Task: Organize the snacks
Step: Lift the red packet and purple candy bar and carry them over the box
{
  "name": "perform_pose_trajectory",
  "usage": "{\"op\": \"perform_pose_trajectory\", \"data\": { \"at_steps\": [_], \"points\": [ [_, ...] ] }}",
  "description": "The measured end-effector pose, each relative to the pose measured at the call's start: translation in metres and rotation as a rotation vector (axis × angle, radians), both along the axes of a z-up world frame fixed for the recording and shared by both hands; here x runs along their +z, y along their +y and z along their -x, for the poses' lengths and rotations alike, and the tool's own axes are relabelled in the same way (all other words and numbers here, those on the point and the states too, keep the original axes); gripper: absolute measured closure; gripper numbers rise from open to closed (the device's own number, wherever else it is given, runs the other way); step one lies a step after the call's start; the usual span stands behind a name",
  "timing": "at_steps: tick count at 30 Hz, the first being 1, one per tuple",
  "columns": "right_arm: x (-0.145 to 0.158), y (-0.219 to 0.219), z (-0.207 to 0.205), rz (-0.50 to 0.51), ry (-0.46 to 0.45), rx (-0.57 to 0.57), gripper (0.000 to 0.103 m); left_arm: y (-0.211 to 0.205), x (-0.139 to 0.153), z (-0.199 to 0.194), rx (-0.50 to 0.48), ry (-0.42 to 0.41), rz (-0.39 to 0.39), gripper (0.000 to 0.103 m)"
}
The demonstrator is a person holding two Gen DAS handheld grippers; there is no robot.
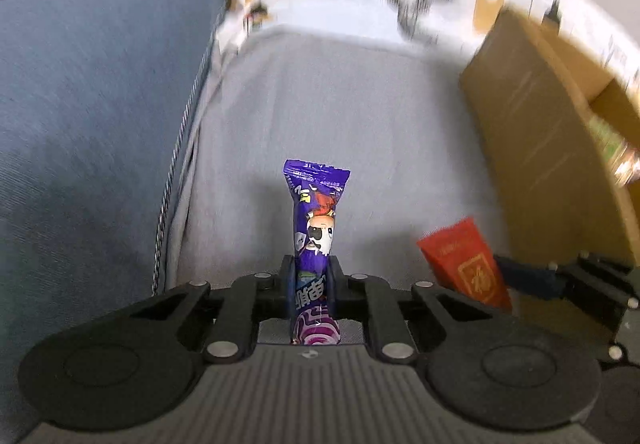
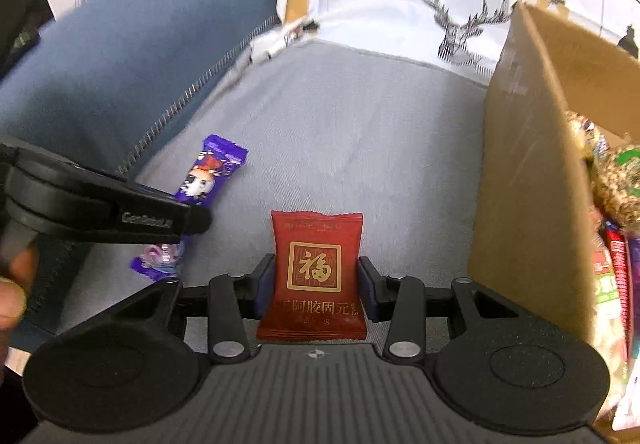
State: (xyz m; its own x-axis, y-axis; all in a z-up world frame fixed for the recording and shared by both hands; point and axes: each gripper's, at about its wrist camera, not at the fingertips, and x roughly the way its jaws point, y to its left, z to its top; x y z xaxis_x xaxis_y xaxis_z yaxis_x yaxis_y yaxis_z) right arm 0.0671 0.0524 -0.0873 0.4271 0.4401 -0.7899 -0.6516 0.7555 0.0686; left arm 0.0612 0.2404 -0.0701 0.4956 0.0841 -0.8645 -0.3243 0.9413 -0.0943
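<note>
My left gripper is shut on a purple snack stick with a cartoon face, held upright above the grey cloth. It also shows in the right wrist view, clamped by the left gripper. My right gripper is shut on a red square snack packet with gold characters. That packet shows in the left wrist view at the right, with the right gripper's fingers on it. Both hover left of a cardboard box.
The cardboard box on the right holds several snack packets. A blue cushion lies on the left. A white fabric wall with a deer print stands at the back. Grey cloth covers the surface.
</note>
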Motion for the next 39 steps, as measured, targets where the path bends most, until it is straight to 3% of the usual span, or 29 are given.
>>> {"op": "perform_pose_trajectory", "data": {
  "at_steps": [6,9,12,17,20,25,32,39],
  "points": [
    [0.074,-0.031,0.003,-0.115,-0.081,-0.026,0.059,-0.011,0.048,0.020,0.028,-0.223,0.008,0.088],
    [0.123,-0.070,0.008,-0.217,-0.159,-0.055,0.059,-0.033,0.073,0.026,0.033,-0.323,0.011,0.088],
    [0.145,-0.107,0.012,-0.264,-0.231,-0.085,0.059,-0.056,0.089,0.027,0.039,-0.394,0.057,0.088],
    [0.124,-0.154,0.016,-0.308,-0.339,-0.203,0.059,-0.092,0.090,0.028,0.024,-0.510,0.095,0.088],
    [0.111,-0.172,0.007,-0.327,-0.340,-0.261,0.059,-0.105,0.082,0.023,0.000,-0.513,0.103,0.088],
    [0.103,-0.196,-0.010,-0.343,-0.436,-0.320,0.059,-0.122,0.081,0.000,-0.048,-0.570,0.094,0.088],
    [0.092,-0.216,-0.035,-0.356,-0.393,-0.405,0.059,-0.147,0.075,-0.023,-0.107,-0.594,0.129,0.088],
    [0.093,-0.220,-0.034,-0.355,-0.415,-0.414,0.059,-0.167,0.074,-0.027,-0.169,-0.631,0.180,0.088]
  ]
}}
